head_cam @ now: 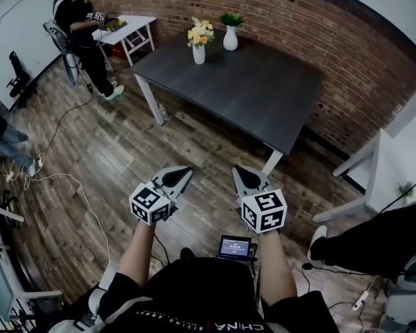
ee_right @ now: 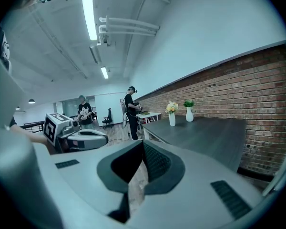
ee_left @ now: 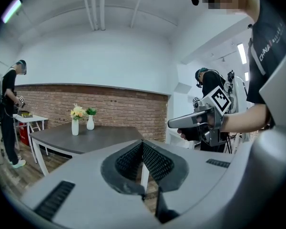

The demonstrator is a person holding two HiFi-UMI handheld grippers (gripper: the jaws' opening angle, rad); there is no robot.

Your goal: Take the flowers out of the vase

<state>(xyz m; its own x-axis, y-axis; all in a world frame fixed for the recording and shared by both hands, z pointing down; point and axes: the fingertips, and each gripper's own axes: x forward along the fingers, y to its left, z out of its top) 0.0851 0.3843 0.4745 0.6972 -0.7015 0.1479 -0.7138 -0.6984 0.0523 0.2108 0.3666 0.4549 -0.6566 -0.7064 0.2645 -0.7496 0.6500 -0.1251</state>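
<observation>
Yellow and white flowers [head_cam: 200, 32] stand in a white vase [head_cam: 198, 54] at the far end of a dark grey table [head_cam: 249, 89]. The flowers [ee_left: 77, 111] are small and distant in the left gripper view, and the flowers [ee_right: 171, 108] are just as far off in the right gripper view. My left gripper [head_cam: 183, 175] and right gripper [head_cam: 243, 175] are held side by side over the wood floor, well short of the table. Both are shut with nothing between the jaws. The left gripper [ee_left: 143, 145] and right gripper [ee_right: 143, 147] each show closed pads.
A second white vase with a green plant [head_cam: 230, 37] stands beside the flower vase. A person [head_cam: 80, 23] works at a small white table [head_cam: 128, 28] at the back left. Cables [head_cam: 62, 179] cross the floor. A small screen [head_cam: 236, 247] lies near my feet. Brick wall behind the table.
</observation>
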